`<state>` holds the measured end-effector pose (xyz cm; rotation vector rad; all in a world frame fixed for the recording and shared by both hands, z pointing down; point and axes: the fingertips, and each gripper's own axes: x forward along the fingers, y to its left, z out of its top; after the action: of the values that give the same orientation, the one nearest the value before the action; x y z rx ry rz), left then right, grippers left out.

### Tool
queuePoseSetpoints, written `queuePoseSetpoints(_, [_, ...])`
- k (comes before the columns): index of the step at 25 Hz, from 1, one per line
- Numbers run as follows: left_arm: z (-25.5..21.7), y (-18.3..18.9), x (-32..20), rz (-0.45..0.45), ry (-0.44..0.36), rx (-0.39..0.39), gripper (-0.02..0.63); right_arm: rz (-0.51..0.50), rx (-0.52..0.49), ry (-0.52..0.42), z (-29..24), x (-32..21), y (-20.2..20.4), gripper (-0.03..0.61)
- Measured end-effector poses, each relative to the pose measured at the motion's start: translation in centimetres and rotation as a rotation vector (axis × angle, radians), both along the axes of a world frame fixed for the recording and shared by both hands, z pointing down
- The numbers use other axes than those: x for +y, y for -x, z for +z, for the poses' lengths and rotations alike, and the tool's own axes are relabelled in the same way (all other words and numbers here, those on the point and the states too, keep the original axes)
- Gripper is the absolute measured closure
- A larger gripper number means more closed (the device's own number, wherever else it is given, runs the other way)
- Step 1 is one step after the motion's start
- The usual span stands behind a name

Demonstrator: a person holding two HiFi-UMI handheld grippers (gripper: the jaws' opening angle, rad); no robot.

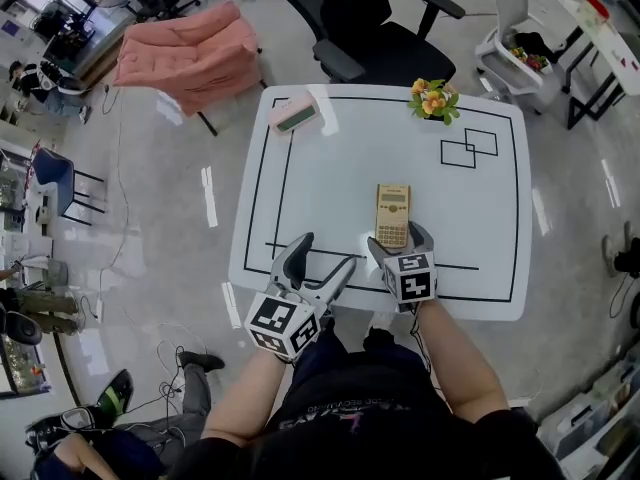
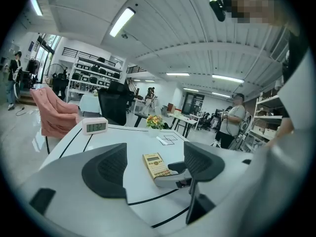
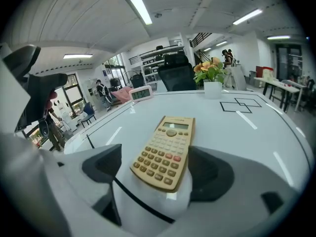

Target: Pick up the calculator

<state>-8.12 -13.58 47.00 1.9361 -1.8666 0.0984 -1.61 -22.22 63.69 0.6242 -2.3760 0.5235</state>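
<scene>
Setting: a white table (image 1: 330,178) with a black outline taped round it, seen from above the person's head, in a large workshop room.
Calculator: a tan calculator (image 1: 393,215) lay flat on the table, near the front middle, display end pointing away from the person. Its near end sat just beyond the taped front line.
Right gripper: the right gripper (image 1: 399,245) was tilted down at the calculator's near end. Its jaws stood wide apart, one on each side of that end. The right gripper view showed the keypad between the two dark pads, with neither pad pressing on it.
Left gripper: the left gripper (image 1: 325,253) hung over the table's front edge, just left of the right one. Its jaws were spread too, with nothing between them but bare tabletop.
Other things on the table: a pink digital clock (image 1: 295,115) at the far left corner, a small pot of flowers (image 1: 434,99) at the far right, and two overlapping taped squares (image 1: 468,148) near the flowers.
Beyond the table: a black office chair (image 1: 380,28) and a pink-draped seat (image 1: 190,56).
</scene>
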Motion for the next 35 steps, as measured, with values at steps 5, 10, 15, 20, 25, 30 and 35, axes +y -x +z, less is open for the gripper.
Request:
queuePoseSetpoints(5, [0.6, 0.8, -1.0, 0.062, 0.012, 0.011, 0.265, 0.081, 0.038, 0.0, 0.8, -0.5, -0.1, 0.17])
queuePoseSetpoints(10, [1.0, 1.5, -3.3, 0.17, 0.025, 0.015, 0.265, 0.143, 0.076, 0.003, 1.4, -0.4, 0.2, 0.17])
queuePoseSetpoints(15, [2.0, 1.9, -5.5, 0.27, 0.041, 0.035, 0.265, 0.21, 0.122, -0.019, 1.9, -0.7, 0.2, 0.17])
queuePoseSetpoints(20, [3.4, 1.7, -7.4, 0.358, 0.059, 0.068, 0.265, 0.239, 0.187, -0.056, 1.8, -0.8, 0.1, 0.17])
queuePoseSetpoints(25, [4.7, 1.2, -8.6, 0.439, 0.086, 0.11, 0.265, 0.266, 0.219, -0.056, 1.8, -0.6, 0.0, 0.172])
queuePoseSetpoints(30, [6.4, 0.8, -9.5, 0.488, 0.129, 0.157, 0.265, 0.271, 0.217, -0.043, 1.7, -0.6, 0.1, 0.189])
queuePoseSetpoints(35, [8.2, 0.0, -9.9, 0.527, 0.175, 0.195, 0.265, 0.27, 0.197, -0.02, 1.7, -0.6, -0.1, 0.193])
